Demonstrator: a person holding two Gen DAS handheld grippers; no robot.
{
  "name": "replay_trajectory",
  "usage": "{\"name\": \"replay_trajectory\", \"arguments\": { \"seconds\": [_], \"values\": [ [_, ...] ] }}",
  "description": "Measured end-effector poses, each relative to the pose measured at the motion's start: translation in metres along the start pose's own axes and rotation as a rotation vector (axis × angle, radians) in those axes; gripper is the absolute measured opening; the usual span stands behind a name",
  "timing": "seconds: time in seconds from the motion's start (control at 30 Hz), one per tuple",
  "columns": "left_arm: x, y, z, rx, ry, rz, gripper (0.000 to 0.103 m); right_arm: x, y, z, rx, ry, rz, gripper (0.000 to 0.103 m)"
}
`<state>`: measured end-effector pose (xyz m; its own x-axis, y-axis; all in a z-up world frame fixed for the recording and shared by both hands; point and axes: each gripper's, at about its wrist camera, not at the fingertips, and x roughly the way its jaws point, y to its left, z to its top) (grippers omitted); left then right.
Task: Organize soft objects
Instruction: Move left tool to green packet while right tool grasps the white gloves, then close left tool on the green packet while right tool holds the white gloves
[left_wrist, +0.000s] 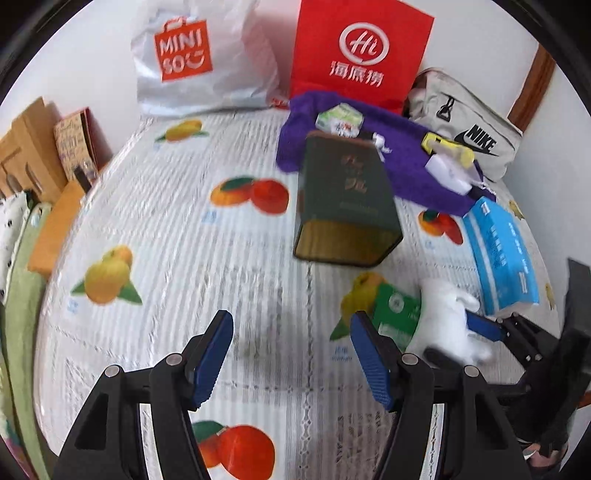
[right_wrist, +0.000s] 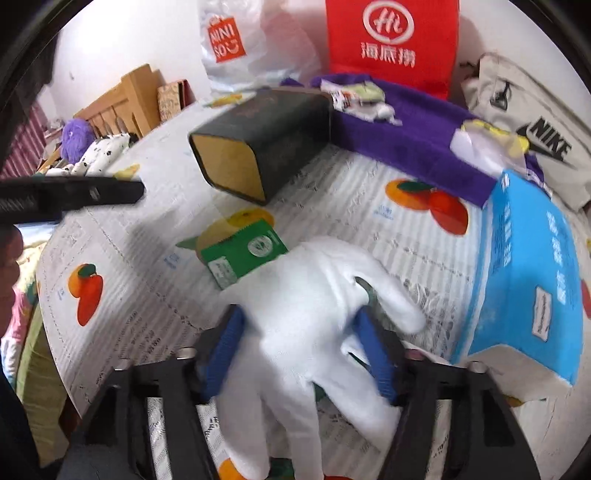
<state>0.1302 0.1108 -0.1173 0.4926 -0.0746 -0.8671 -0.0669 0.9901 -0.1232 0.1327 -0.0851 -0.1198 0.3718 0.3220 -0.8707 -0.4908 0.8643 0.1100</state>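
A white glove (right_wrist: 306, 325) lies between the blue pads of my right gripper (right_wrist: 301, 350), which is closed on it just above the fruit-print cloth. The glove (left_wrist: 448, 317) also shows in the left wrist view, with the right gripper (left_wrist: 476, 332) around it. My left gripper (left_wrist: 291, 354) is open and empty over the cloth. A purple towel (left_wrist: 413, 173) lies at the back with small packets on it. A blue tissue pack (right_wrist: 532, 273) lies right of the glove.
A dark green tin (left_wrist: 343, 206) lies on its side mid-table. A green carton (right_wrist: 243, 253) lies beside the glove. A Miniso bag (left_wrist: 199, 55), red paper bag (left_wrist: 358, 51) and Nike bag (left_wrist: 472, 125) stand at the back. Wooden boxes (left_wrist: 33, 147) are at left.
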Motion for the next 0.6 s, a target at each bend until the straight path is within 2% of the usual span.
{"name": "replay_trajectory", "arguments": {
  "seconds": [0.13, 0.37, 0.6],
  "values": [
    [0.005, -0.003, -0.009, 0.000, 0.022, -0.003, 0.064, -0.011, -0.003, 0.002, 0.006, -0.009, 0.015, 0.017],
    [0.005, -0.029, -0.015, 0.044, 0.031, -0.043, 0.064, -0.047, -0.020, 0.000, 0.043, -0.073, 0.026, 0.015],
    [0.022, -0.059, -0.019, 0.032, 0.076, -0.120, 0.064, -0.080, -0.050, -0.014, 0.087, -0.112, -0.023, 0.014]
  ]
}}
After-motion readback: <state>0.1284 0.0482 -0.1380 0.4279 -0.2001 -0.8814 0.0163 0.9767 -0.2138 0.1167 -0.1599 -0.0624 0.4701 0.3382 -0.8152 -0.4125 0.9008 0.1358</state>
